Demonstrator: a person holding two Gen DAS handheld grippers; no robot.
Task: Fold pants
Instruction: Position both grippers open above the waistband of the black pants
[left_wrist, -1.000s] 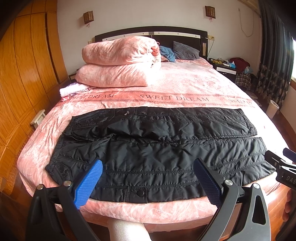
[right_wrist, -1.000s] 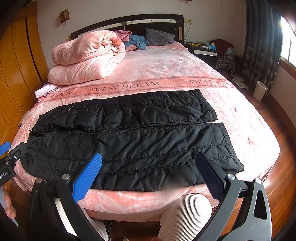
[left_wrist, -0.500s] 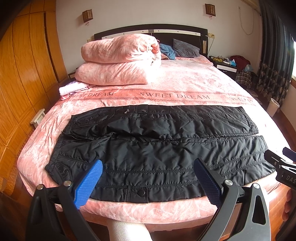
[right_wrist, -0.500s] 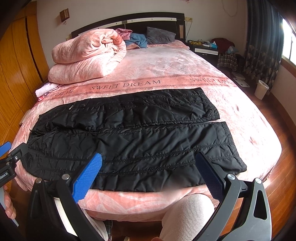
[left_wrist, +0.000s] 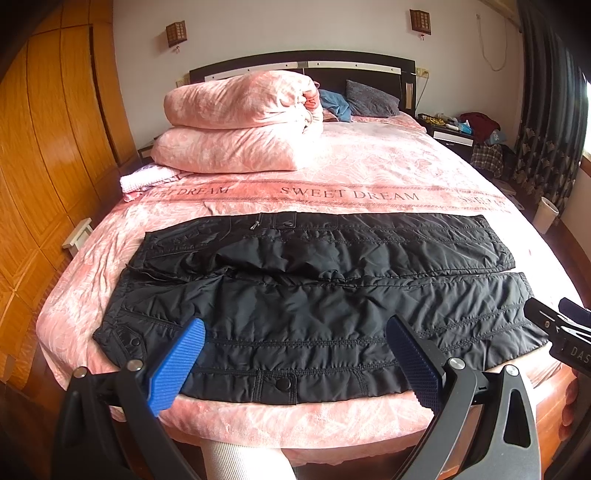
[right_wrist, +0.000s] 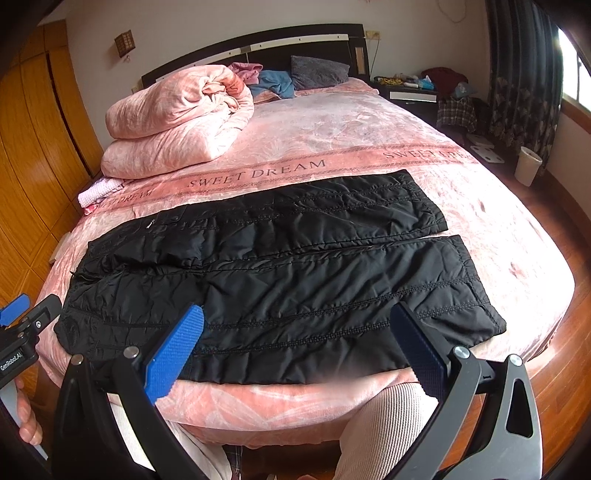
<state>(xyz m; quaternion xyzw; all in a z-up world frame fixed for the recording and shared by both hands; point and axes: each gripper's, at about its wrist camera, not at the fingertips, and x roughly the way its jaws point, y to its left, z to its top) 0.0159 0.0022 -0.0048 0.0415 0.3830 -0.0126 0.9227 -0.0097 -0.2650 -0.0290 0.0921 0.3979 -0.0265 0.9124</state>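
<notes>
Since earlier: both my grippers edged closer to the bed (left_wrist: 369, 162); pants (left_wrist: 314, 306) unmoved
Jaws: left gripper (left_wrist: 295, 363) and right gripper (right_wrist: 299, 354) spread wide, gripping nothing
Pants: black, flat across bed's near edge
Writing: "SWEET DREAM" on pink bedcover
Room: wooden wardrobe (left_wrist: 48, 155); dark curtains (right_wrist: 524, 85)

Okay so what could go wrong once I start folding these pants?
1. The pants reach the near edge of the bed, so a pull toward you could slide them off.
2. The fabric looks puffy and wrinkled; a shallow pinch by the open left gripper or right gripper may slip or catch one layer only.
</notes>
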